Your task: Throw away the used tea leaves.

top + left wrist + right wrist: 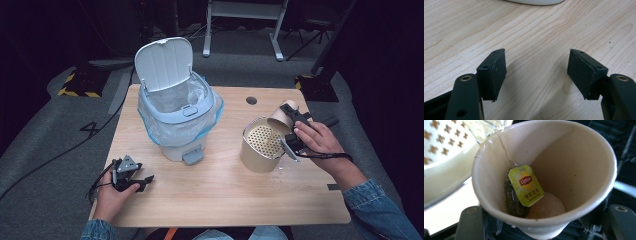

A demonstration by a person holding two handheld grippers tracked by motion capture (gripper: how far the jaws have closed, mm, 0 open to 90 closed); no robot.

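Two grippers in play. Right gripper [291, 131] is clamping a paper cup [283, 115] around its wall and tipping it, mouth toward the perforated strainer bucket [262, 145] at the right of the table [220, 200]. Cup is sitting just above the bucket's far rim, seemingly touching it.

Right gripper view is looking straight into the cup [544, 182]: a wet teabag [514, 200] is clinging to the inner wall, with a yellow Lipton tag [526, 185] on a thin string. No liquid showing at the bottom.

Left gripper [131, 176] is resting on the table near the left edge, jaws standing wide with nothing between them and bare wood under them, well apart from the lined pedal bin [177, 120], lid up.

Handling read: the cup is looking light and thin-walled, so it'll be crushing easily; grip mid-wall, moderate squeeze, not the rim. Damp paper is probably going softer. The teabag is soggy and sticking, so I'm expecting it to need a steeper tip or a shake to drop. The string may be snagging on the rim.
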